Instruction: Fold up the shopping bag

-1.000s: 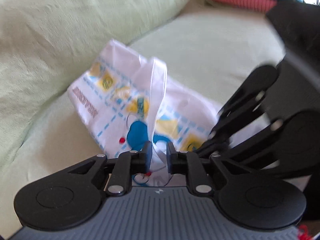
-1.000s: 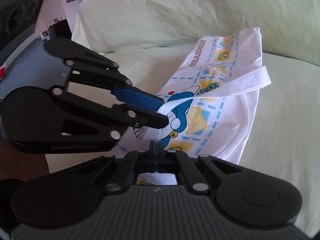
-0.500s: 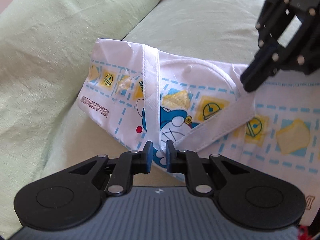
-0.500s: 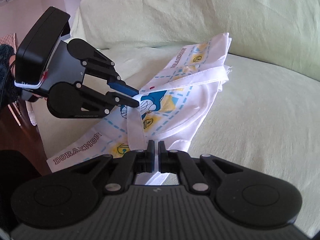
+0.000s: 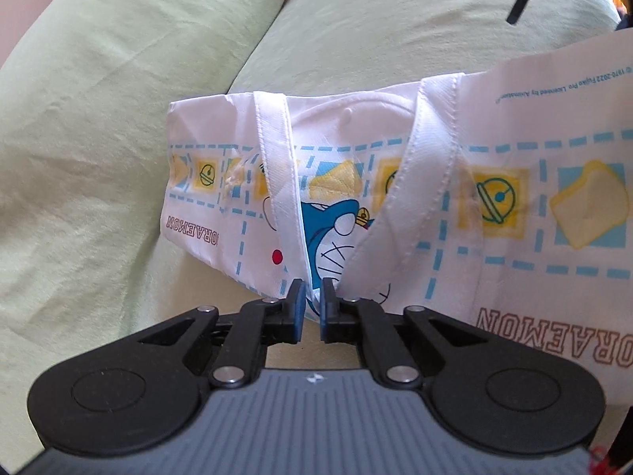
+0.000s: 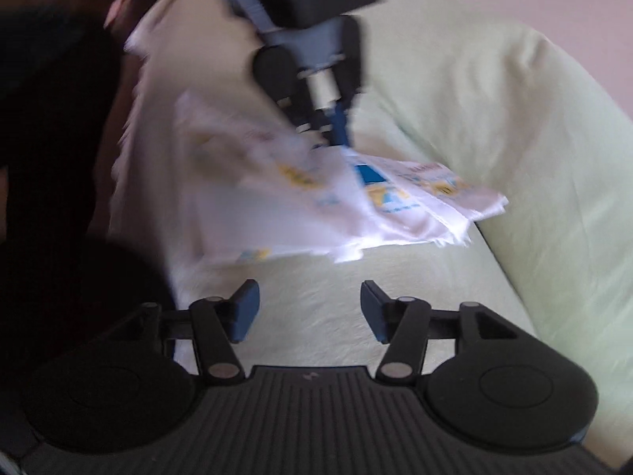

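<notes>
A white Doraemon shopping bag (image 5: 494, 206) with blue dashed lines and yellow squares lies on the pale green sofa seat. My left gripper (image 5: 310, 297) is shut on its white handle strap (image 5: 285, 182) at the bag's near edge. In the blurred right wrist view the bag (image 6: 300, 198) lies spread on the seat, with my left gripper (image 6: 336, 138) pinching it from the far side. My right gripper (image 6: 309, 310) is open and empty, above bare seat cushion a short way in front of the bag.
The green sofa back cushion (image 5: 99, 118) rises to the left of the bag, and shows at the right in the right wrist view (image 6: 534, 138). A dark shape (image 6: 51, 158) fills the left of the right wrist view.
My right gripper has let go of the bag, opened, and pulled back from it. My left gripper keeps hold of the handle strap, and the bag now lies flatter and more spread out.
</notes>
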`<state>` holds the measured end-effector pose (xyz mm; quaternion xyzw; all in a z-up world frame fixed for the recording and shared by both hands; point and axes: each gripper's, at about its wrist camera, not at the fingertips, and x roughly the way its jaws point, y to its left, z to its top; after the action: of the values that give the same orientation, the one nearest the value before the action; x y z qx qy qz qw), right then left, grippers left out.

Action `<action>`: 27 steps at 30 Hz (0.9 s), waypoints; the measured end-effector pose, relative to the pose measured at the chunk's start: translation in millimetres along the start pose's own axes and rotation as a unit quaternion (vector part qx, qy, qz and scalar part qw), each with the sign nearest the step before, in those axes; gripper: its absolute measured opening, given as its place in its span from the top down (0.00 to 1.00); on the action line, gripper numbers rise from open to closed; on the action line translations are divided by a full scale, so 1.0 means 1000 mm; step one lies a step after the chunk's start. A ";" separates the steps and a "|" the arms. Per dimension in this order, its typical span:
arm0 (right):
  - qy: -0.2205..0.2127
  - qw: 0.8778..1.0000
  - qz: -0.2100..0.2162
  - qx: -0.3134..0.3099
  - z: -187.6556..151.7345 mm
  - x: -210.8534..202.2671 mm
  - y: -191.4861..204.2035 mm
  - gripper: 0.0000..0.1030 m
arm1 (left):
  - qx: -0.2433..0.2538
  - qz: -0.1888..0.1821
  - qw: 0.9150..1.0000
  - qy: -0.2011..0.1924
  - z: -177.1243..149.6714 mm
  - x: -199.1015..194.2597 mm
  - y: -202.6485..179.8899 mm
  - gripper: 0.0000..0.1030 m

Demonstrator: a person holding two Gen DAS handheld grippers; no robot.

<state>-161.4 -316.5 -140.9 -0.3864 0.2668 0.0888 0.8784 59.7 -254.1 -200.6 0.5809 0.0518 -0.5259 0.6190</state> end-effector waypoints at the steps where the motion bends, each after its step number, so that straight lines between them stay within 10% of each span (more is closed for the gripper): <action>1: -0.011 1.000 -0.011 -0.018 0.001 0.001 0.004 0.35 | 0.004 0.001 1.000 0.000 0.000 0.000 -0.001 1.00; 5: -0.062 0.994 -0.044 -0.081 0.007 0.014 0.013 0.18 | 0.005 0.003 1.000 0.006 -0.003 0.003 0.002 1.00; 22: -0.142 0.975 0.011 -0.167 0.018 0.043 0.011 0.22 | -0.019 0.002 1.000 0.008 -0.010 0.009 0.013 1.00; 23: -0.148 0.975 0.013 -0.167 0.021 0.047 0.011 0.27 | -0.022 0.002 1.000 0.008 -0.011 0.008 0.013 1.00; 26: -0.123 0.980 0.027 -0.157 0.030 0.057 0.005 0.93 | -0.026 0.000 1.000 0.008 -0.011 0.009 0.016 1.00; 27: -0.106 0.982 0.029 -0.153 0.032 0.061 0.002 0.91 | -0.024 0.002 1.000 0.008 -0.011 0.009 0.015 1.00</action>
<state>-98.5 -294.7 -157.0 -0.4963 0.1669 0.1946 0.8294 80.5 -254.1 -199.8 0.5702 0.0677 -0.5188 0.6334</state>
